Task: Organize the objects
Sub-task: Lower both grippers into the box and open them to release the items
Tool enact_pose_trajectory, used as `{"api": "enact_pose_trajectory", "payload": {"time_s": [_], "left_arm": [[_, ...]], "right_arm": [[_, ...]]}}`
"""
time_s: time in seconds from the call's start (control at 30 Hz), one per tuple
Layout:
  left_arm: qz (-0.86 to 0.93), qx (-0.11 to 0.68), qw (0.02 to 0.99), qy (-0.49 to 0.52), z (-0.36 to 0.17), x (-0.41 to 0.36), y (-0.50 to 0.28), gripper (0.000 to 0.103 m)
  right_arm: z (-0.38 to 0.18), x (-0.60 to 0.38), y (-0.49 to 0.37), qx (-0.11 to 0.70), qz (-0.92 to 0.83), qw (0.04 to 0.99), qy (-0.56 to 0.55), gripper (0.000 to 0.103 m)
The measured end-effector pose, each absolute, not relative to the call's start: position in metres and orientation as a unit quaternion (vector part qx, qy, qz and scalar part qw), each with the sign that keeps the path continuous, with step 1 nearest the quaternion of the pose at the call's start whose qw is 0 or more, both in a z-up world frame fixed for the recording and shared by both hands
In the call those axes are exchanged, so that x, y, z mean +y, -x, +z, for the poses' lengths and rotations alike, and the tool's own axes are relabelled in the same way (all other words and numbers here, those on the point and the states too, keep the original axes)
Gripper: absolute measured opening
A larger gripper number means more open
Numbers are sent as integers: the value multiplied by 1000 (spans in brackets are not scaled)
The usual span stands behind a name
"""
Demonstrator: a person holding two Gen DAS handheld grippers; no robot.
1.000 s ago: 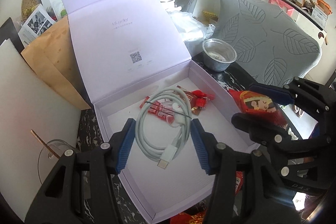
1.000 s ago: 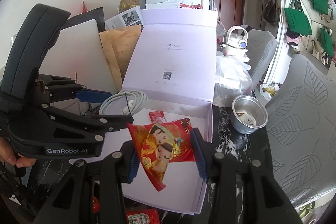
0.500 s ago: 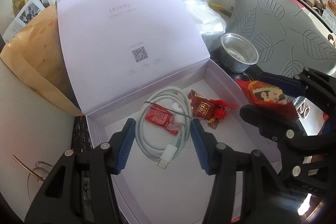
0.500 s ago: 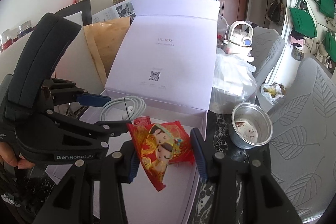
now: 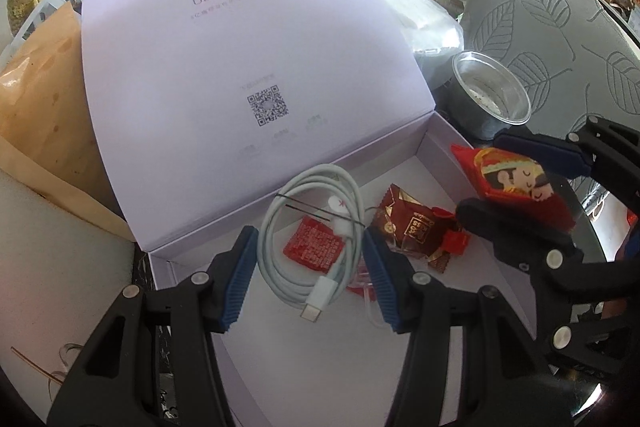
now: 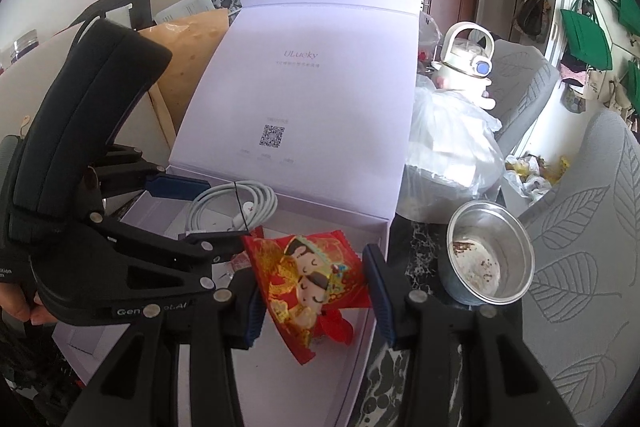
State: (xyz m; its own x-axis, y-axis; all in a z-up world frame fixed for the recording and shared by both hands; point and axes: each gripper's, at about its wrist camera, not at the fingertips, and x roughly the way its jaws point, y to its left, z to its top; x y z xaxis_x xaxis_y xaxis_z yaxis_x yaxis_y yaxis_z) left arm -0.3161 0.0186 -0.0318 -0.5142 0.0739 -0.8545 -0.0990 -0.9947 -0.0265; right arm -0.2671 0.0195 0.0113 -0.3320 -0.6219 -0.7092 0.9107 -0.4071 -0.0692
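The left gripper (image 5: 308,283) hangs over the near part of the open box (image 5: 288,367), its fingers (image 5: 236,283) spread wide around the coiled cable (image 5: 316,227) and holding nothing; the cable's plug points toward the camera. Right of the coil lie a red sachet (image 5: 314,247) and a dark red candy wrapper (image 5: 412,227). Further right, the right gripper (image 6: 312,291) has its fingers closed on a red packet (image 6: 312,279), long axis slanting down and left, above the box's right wall, so release into the box looks like the next step. The right view alone shows the packet's printed face and the bowl (image 6: 490,259) on the table just beyond the wall
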Motion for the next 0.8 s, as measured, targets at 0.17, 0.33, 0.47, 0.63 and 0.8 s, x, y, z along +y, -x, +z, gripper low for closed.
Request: {"api": "enact_pose_trajectory", "payload": {"time_s": [0.17,0.33,0.47,0.63,0.8], "left_arm": [[863,10,51,502,-43,19,323,53],[860,4,50,508,-45,18,326,53],[859,1,46,511,-47,17,328,53],[857,-5,36,514,-49,14,328,53],[862,-2,27,507,-42,13,326,54]], "right_arm": [[3,13,275,241,-779,487,-314,45],[-2,10,279,243,-777,486,-319,45],[-4,8,281,247,-778,483,-319,46],[-5,6,284,251,-780,477,-319,46],[-1,7,280,256,-785,469,-312,51]]}}
